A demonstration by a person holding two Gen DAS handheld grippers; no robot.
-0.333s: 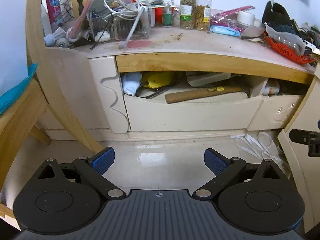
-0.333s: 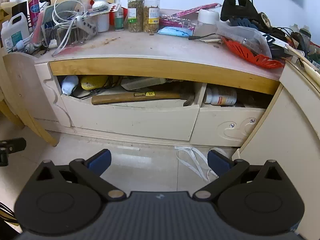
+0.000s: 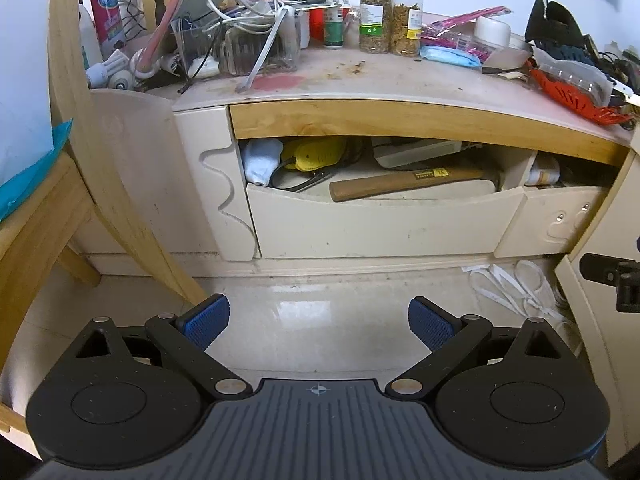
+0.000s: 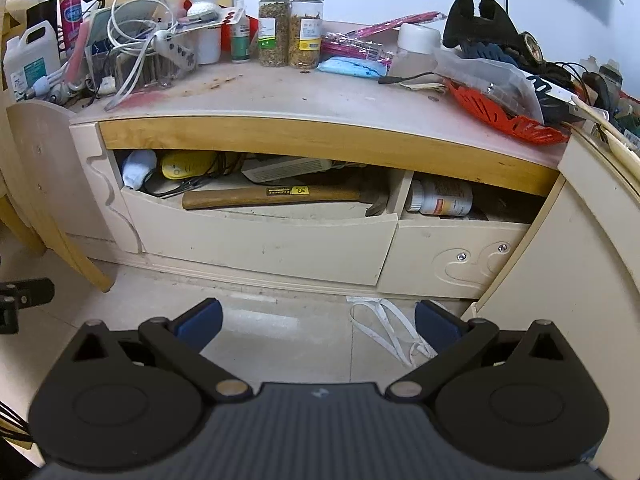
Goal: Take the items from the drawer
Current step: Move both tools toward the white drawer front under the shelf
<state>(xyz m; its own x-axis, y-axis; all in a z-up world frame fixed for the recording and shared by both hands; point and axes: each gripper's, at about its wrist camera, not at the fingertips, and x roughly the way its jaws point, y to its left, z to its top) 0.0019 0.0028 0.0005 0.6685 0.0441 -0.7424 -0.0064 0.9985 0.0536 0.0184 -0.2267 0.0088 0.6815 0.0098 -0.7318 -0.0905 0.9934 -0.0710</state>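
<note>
A cream drawer (image 3: 376,228) (image 4: 260,240) stands open under the cluttered desktop. In it lie a wooden-handled hammer (image 3: 408,182) (image 4: 280,195), a yellow device (image 3: 316,154) (image 4: 186,164), a white-blue cloth (image 3: 260,160) (image 4: 138,168) and a grey flat box (image 4: 288,169). A second drawer (image 4: 452,256) to the right holds a white bottle (image 4: 440,198). My left gripper (image 3: 318,320) and right gripper (image 4: 318,322) are both open and empty, low above the floor, well short of the drawers.
The desktop (image 4: 280,92) carries jars, cables, bottles and an orange basket. A wooden chair leg (image 3: 120,184) stands to the left. White straps (image 4: 388,328) lie on the tiled floor. A cream cabinet (image 4: 580,280) flanks the right side.
Both views have shifted only slightly; the drawers sit marginally closer. Both grippers stay open and empty.
</note>
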